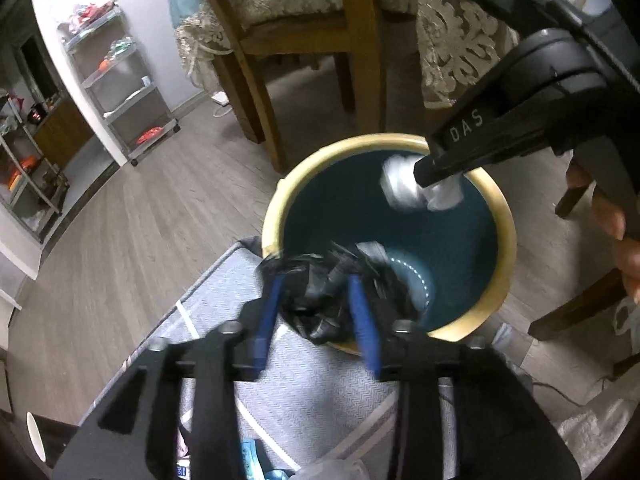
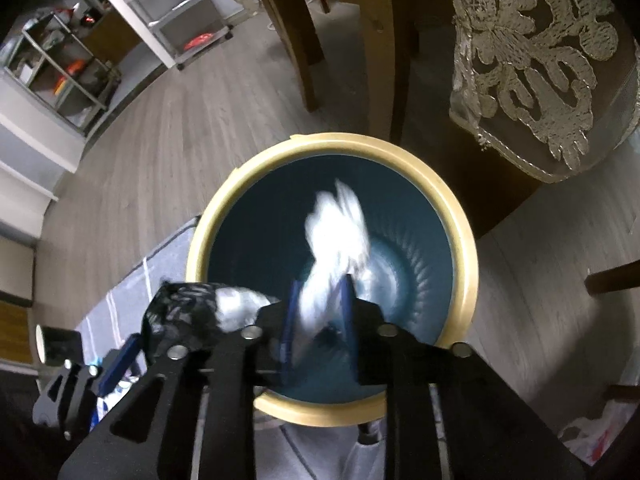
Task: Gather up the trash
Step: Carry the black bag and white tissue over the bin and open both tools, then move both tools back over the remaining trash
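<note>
Jaws apart on both sides, each with trash between the blue pads but no visible clamp. Left gripper point(image 1: 318, 300) straddling black crumpled bag point(image 1: 320, 300) at near rim of bin point(image 1: 506, 224); bag half over rim, half over grey mat point(image 1: 224, 308) edge. Right gripper point(image 2: 320, 312) directly over bin mouth, white tissue wad point(image 2: 340, 236) between pads and blurred, probably dropping; contact with pads not resolvable. From left wrist view, right gripper point(image 1: 436, 176) at far rim, same white wad point(image 1: 404, 186) at its tip, inside rim outline. Key relation: both pieces straight below and ahead of jaws, bin opening underneath; white wad centred, black bag marginal at near edge, so left side likely needs a nudge forward or bag may land on mat. Bag long axis roughly across jaws. Bin interior teal, ribbed bottom visible, otherwise looking empty; no settled contents seen. Wooden chair legs point(image 1: 256, 92) and lace cloth point(image 2: 552, 60) behind bin, clear of path. More clutter bottom left of right wrist view, unidentified.
</note>
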Demonstrator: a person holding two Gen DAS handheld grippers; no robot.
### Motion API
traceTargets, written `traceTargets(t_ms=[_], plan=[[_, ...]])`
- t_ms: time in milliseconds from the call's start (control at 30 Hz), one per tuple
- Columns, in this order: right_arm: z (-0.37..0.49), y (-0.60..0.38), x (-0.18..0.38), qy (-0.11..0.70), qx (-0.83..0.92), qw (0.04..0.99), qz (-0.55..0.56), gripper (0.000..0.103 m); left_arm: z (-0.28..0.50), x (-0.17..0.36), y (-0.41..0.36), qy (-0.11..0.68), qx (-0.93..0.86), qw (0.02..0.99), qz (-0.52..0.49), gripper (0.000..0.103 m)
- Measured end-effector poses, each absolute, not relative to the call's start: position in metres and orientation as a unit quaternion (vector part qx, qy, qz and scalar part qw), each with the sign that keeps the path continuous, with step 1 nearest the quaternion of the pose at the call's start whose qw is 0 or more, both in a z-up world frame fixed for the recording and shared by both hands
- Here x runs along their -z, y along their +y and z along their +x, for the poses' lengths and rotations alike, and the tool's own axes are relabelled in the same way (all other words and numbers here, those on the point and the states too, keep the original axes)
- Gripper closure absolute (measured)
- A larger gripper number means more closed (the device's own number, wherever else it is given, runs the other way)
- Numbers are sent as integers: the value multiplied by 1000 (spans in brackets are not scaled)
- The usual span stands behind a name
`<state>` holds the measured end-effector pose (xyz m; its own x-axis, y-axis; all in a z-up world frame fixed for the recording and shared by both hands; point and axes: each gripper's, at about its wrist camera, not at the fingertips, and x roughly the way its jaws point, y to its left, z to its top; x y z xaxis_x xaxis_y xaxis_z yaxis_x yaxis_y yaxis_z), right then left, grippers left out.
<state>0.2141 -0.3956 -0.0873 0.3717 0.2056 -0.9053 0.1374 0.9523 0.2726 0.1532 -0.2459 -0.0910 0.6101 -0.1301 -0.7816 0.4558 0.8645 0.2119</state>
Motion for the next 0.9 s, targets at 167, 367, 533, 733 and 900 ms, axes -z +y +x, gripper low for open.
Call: traceTargets(t_ms=[167,367,533,733,900], plan=[[215,-394,80,547,-23,822,156,46,147,78,-232,392,155,888,181,30],[210,-389,66,521,-32,840,147,19,135,64,-208,384,134,900,158,11],[206,-371,53,505,-38,856,104,14,121,48,-178,377,114,907,149,9],[183,-352,29,476,-35,875,78,11,100,20,-136,366,89,916,139,8],[156,-339,11,446,-35,891,75,10,73,-4,-93,358,69,924,114,6]])
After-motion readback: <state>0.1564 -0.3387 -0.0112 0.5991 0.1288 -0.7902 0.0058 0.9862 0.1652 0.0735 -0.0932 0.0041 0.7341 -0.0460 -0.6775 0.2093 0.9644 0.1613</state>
